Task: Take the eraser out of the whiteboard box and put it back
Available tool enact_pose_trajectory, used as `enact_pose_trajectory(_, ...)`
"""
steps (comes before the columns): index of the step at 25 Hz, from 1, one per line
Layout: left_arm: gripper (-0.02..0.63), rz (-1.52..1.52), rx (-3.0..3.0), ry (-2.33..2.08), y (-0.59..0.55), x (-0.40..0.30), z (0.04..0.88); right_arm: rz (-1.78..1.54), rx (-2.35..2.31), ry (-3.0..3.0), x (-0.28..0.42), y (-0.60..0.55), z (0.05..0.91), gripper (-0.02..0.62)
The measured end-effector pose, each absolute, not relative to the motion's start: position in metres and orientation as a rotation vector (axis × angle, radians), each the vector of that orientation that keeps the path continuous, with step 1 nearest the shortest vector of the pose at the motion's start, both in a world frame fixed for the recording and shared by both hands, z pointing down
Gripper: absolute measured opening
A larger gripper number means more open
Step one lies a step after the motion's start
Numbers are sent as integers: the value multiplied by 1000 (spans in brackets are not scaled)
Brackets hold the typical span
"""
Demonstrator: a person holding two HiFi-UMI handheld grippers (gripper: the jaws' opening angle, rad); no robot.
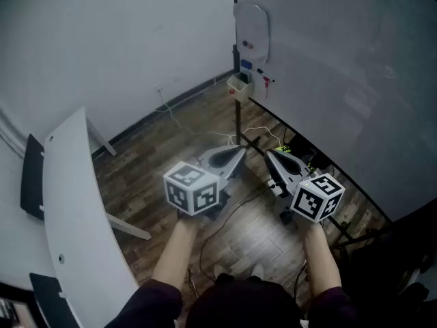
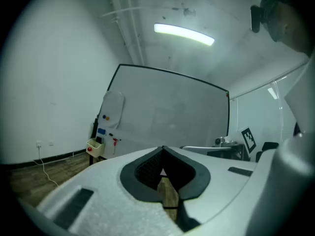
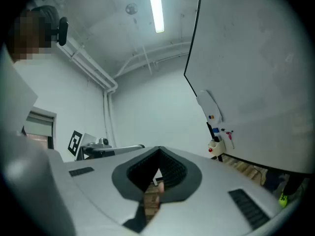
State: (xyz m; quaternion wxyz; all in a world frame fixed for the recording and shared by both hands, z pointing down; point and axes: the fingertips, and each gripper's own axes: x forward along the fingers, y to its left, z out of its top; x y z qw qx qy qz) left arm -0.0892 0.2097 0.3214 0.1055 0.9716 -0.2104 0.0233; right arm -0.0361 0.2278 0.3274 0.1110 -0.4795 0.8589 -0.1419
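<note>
A small cream whiteboard box (image 1: 239, 85) hangs at the lower left corner of the whiteboard (image 1: 328, 80), far ahead of both grippers. A blue block (image 1: 246, 65), perhaps the eraser, sits on the board just above the box. The box also shows small in the left gripper view (image 2: 94, 146) and the right gripper view (image 3: 214, 146), with something red in it. My left gripper (image 1: 235, 157) and right gripper (image 1: 273, 157) are held level side by side over the floor. On each, the jaw tips meet with nothing between them (image 2: 163, 147) (image 3: 158, 149).
A long white curved table (image 1: 75, 203) with dark chairs (image 1: 31, 176) runs along the left. Cables (image 1: 205, 135) trail over the wooden floor. The whiteboard's stand post (image 1: 239, 125) rises under the box. A pale pouch (image 1: 251, 29) and a red marker (image 1: 265, 78) are on the board.
</note>
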Motion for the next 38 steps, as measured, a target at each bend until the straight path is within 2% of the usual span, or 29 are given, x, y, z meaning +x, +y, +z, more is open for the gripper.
enact_pose_trajectory(11,5,38,2842,-641,208,-97,326,-447,-1389,2505,-37,231,332,3)
enact_pose_trajectory(26,5,-2,2764,-736,217,-59,346,-546,-1293,2526,9,237,353,3)
enact_pose_trajectory(38,5,41,2754,-793,182,-54,358,-586,-1263,2529,16,202,364,3)
